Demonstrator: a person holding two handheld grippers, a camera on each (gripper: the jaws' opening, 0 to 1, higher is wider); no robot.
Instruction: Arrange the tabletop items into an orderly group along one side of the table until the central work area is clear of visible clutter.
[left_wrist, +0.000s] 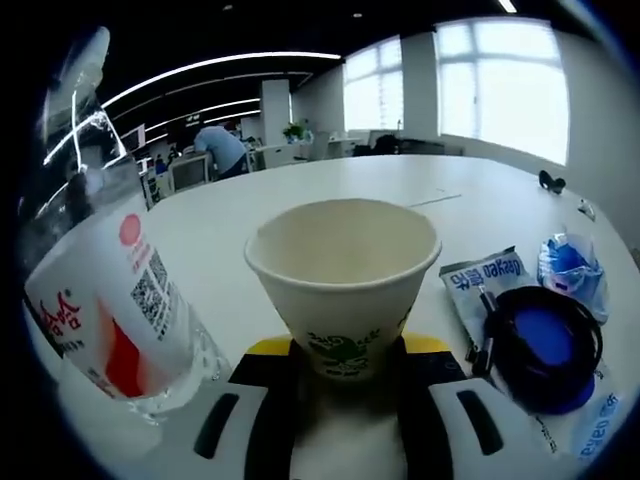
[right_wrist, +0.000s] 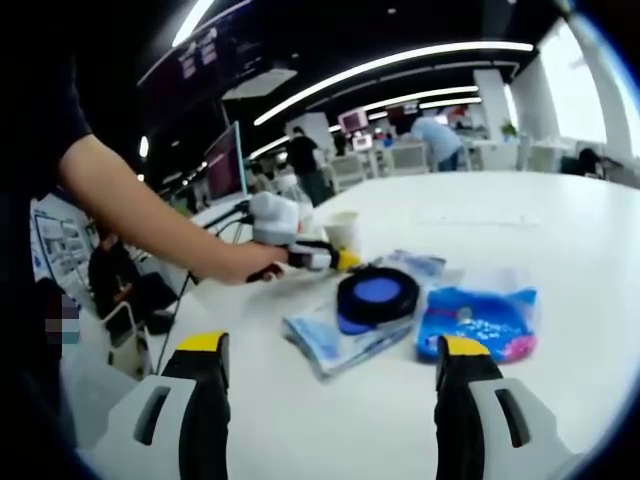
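White round table (left_wrist: 300, 190) in an open office. Left to right: clear plastic bottle (left_wrist: 110, 310) with red-and-white label; cream paper cup (left_wrist: 343, 275) clasped by left gripper (left_wrist: 345, 385); blue wipes packets (left_wrist: 490, 285); black-rimmed blue disc (left_wrist: 545, 345). Right gripper (right_wrist: 330, 390) spread, empty. Keep cup upright, setting it beside bottle.

Ahead of the left gripper's camera, beyond the white table's far edge, a person in a blue shirt (left_wrist: 222, 148) bends over desks with monitors (left_wrist: 187, 172). Large bright windows (left_wrist: 500, 85) stand up and to the right. Ahead-left of the right gripper, a person in dark clothes (right_wrist: 304, 160) stands among screens (right_wrist: 225, 162) under long ceiling light strips (right_wrist: 400, 62).
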